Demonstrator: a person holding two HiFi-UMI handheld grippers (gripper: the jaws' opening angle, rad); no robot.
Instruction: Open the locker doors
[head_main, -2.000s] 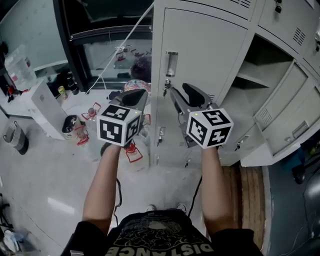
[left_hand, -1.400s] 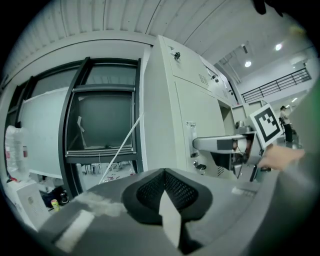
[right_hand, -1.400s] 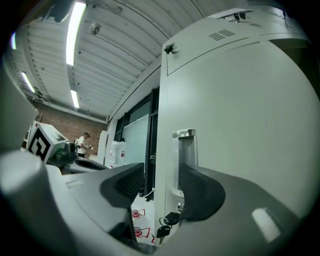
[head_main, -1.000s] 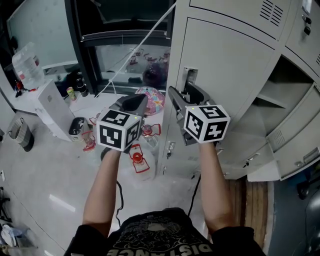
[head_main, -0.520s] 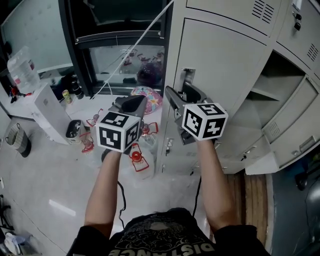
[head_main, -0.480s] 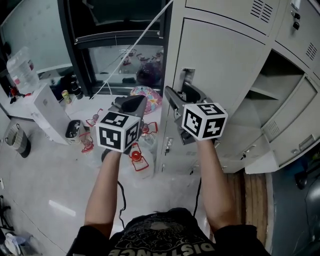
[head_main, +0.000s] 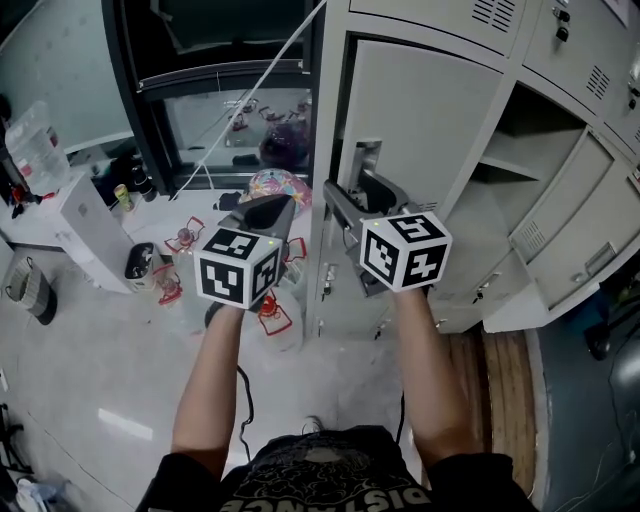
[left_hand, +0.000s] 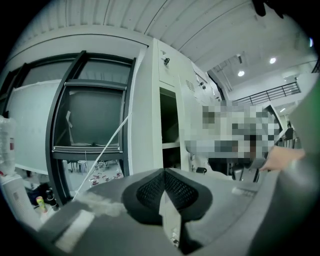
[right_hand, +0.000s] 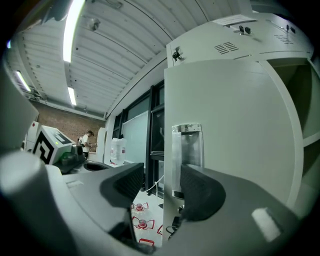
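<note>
At the far left a clear plastic jug (head_main: 30, 132) stands near a white box (head_main: 86, 213) on the pale floor (head_main: 90, 360), and small red-and-white items (head_main: 270, 312) lie scattered further right, in front of a dark-framed window (head_main: 215, 75) that a white cord (head_main: 255, 82) crosses on a slant. The left gripper (head_main: 268, 208) is held out in front of the person's left forearm (head_main: 205, 385), short of the lockers and touching nothing. In its own view the left gripper (left_hand: 165, 189) is clenched, the two dark pads pressed together with nothing between them, and the gap of the locker (left_hand: 169, 131) shows beyond it. Just to the right, the right gripper (head_main: 352, 196) reaches up to the free edge of the tall grey locker door (head_main: 425, 125), right below its chrome handle (head_main: 363, 162). This door stands slightly ajar, a dark gap showing along its left edge. In the right gripper view the gripper (right_hand: 162, 192) is released, one jaw on each side of the door's (right_hand: 235, 135) edge, the right jaw overlapping the lower end of the handle (right_hand: 187, 147); whether either pad touches the metal cannot be told. Further right, other lockers are already open: a bare shelf (head_main: 515, 160) shows inside one, and two grey doors (head_main: 575, 215) hang swung outward.
</note>
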